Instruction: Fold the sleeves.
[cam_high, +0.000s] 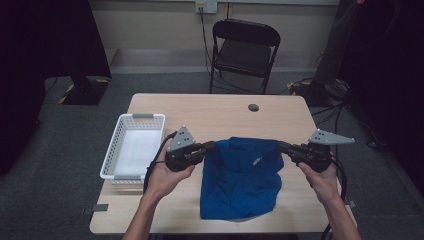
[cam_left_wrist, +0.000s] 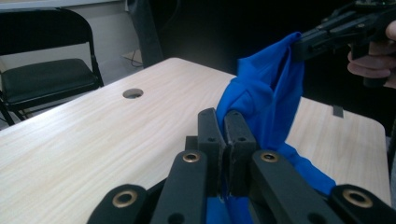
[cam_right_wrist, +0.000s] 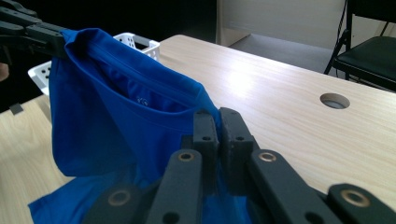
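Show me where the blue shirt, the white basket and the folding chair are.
blue shirt (cam_high: 240, 185), high view, lower body fabric.
white basket (cam_high: 112, 150), high view, left wall.
folding chair (cam_high: 244, 55), high view, seat.

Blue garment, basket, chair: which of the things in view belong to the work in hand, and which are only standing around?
In the work:
- blue garment, lifted by its upper edge
- left gripper, shut on the cloth
- right gripper, shut on the cloth
- table, under the hanging cloth

Standing around:
- white basket, at the table's left side
- black folding chair, behind the table
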